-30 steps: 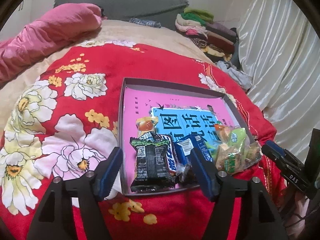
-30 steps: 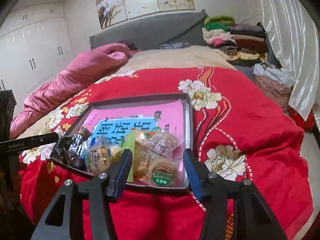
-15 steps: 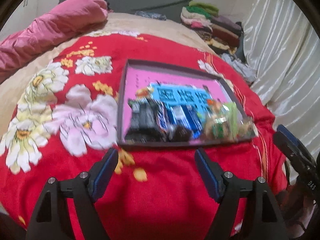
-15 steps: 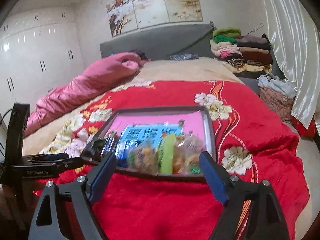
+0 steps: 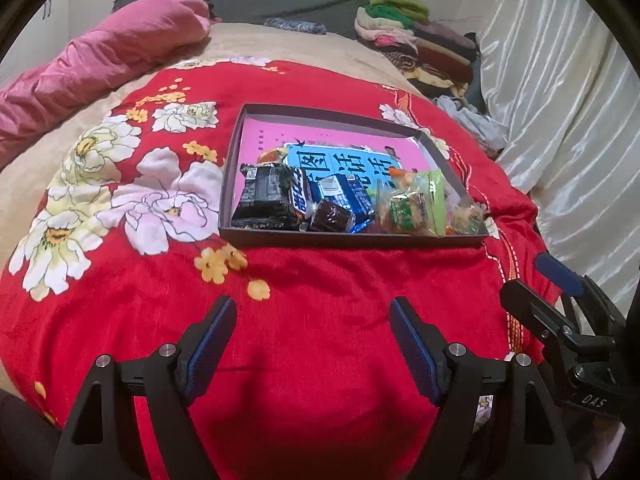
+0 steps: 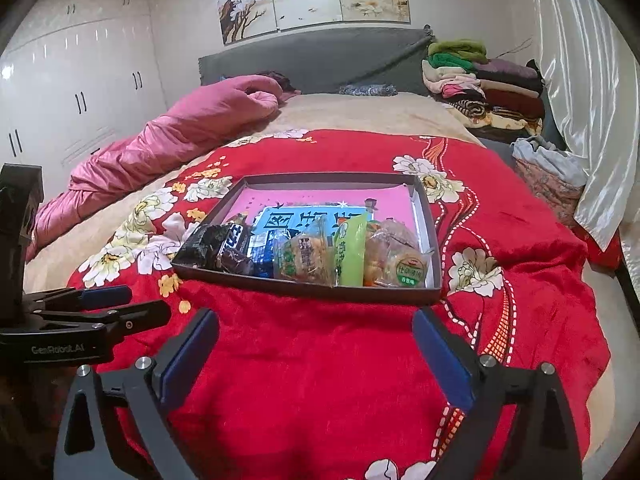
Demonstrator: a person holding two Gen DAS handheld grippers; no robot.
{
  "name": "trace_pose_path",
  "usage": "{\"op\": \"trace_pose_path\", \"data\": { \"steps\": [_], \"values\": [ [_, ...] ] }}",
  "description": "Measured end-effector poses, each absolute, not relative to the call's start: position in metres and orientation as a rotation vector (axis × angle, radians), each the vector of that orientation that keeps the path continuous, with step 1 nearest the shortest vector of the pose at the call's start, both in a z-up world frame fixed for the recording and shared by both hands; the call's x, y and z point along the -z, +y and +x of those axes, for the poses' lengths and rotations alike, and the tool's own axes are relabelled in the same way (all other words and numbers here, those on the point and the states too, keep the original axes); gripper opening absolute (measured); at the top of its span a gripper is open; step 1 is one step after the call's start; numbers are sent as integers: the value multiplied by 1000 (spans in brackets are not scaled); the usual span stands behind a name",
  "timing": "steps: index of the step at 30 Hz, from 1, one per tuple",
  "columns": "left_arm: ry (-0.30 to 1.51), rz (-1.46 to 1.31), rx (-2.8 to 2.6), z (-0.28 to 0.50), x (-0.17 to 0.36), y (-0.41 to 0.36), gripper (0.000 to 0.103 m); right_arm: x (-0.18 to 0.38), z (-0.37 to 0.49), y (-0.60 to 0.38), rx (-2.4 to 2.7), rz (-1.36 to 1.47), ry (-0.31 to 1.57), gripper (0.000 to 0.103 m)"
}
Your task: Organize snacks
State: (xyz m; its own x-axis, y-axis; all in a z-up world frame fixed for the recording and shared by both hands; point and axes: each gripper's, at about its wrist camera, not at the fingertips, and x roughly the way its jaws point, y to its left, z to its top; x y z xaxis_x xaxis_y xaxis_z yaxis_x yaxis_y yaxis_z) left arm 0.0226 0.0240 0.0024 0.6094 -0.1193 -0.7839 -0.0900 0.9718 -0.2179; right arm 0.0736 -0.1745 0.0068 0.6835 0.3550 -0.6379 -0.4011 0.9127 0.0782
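We see a shallow rectangular tray (image 5: 352,239) of dark card, thin upright walls, lying flat on a red floral quilt (image 5: 312,344). Its floor is a glossy pink and blue printed sheet. The snacks sit bunched along the near wall: a crinkled black foil packet (image 5: 266,197) at the left end, a small dark brown wrapped sweet (image 5: 331,216) beside it, a shiny blue wrapper (image 5: 346,194) behind that, then clear cellophane biscuit packs with green labels (image 5: 408,210) toward the right end. From the right wrist view we make out a tall pale green packet (image 6: 351,249) standing among the cellophane packs and a round-labelled biscuit pack (image 6: 406,270) in the near right corner.

Our left gripper (image 5: 312,344) hangs over bare quilt, short of the tray, blue ribbed pads spread wide, nothing between them. Our right gripper (image 6: 316,354) likewise sits over the quilt near the tray's front wall, pads wide apart and holding nothing. Each gripper shows at the edge of the other's view.

Around: a satiny pink duvet (image 6: 168,140) rolled along the left side, a grey padded headboard (image 6: 316,56), folded clothes stacked (image 6: 480,80) at the right, pale shiny curtains (image 5: 560,112), white wardrobe doors (image 6: 76,96). Nothing lies between grippers and tray.
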Motion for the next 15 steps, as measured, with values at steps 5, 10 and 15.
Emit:
{"op": "trace_pose_path", "data": {
  "steps": [5,10,15],
  "values": [
    [917,-238,17,18,-5,23,80,-7,70,-175,-418,-77,703,99],
    [916,-233,17,17,-6,23,80,-7,70,-176,-411,-76,706,99],
    [918,-231,17,17,-6,22,80,-6,71,-177,-406,-76,708,99]
  ]
}}
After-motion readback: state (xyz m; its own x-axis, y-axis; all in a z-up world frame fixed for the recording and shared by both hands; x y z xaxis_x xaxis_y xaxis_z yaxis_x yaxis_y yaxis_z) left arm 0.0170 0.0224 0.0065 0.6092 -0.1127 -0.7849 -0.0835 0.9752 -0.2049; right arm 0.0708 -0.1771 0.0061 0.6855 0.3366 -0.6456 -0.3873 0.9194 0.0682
